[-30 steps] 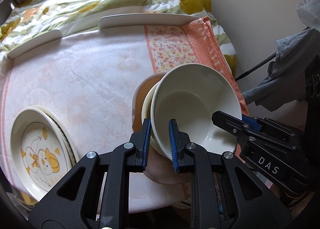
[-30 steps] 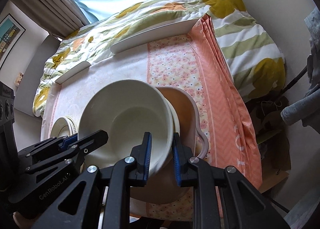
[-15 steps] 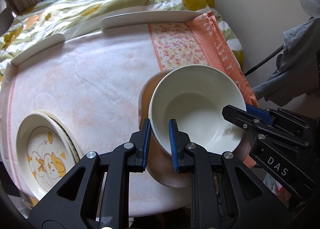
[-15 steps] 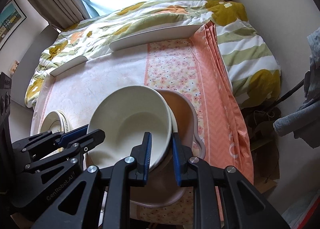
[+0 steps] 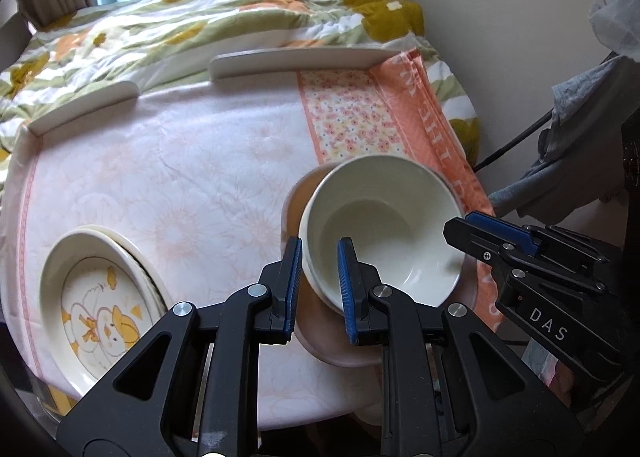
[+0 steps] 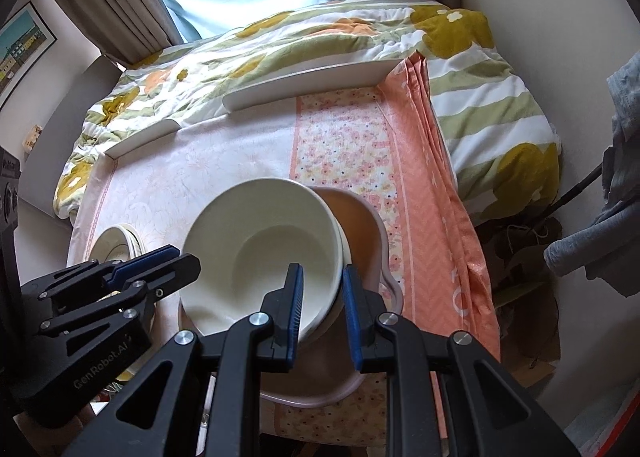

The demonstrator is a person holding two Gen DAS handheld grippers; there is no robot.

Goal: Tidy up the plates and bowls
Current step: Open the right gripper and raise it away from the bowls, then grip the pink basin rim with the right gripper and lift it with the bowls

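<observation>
**A:** So the round cream-white ceramic bowl (image 5: 380, 233) is being held over the pale pink shallow plastic tray-plate (image 5: 320, 341), with what looks like a second cream bowl nested right under it. Whether the bottom is already touching the pink one can't be told from either view. It's all sat at the near right end of the table, on the pink floral tablecloth (image 5: 160, 185).

**B:** Grip status? The left gripper (image 5: 318, 281) is clenched on the near-left rim, one blue pad inside the wall and one outside. Same deal with the right gripper (image 6: 322, 297) on the opposite side of the rim. Neither is released.

**A:** Yep, both pinched on the rim. Handling-wise it's judged to be stiff and probably a bit heavy for its size. The glaze looks slick, so a thin rim pinch could slide if it's tilted. Chippable too, if it's knocked against the bowl below.

**B:** So the rim is the only real place to be grabbed, and two opposite points are better than one. It should be kept level and set down softly.

**A:** Further out, the cream round plate with a yellow duck print (image 5: 96, 317) is stacked on another plate at the near left corner. Beyond the table a green and yellow flowered quilt (image 6: 280, 41) is spread under the window.
</observation>
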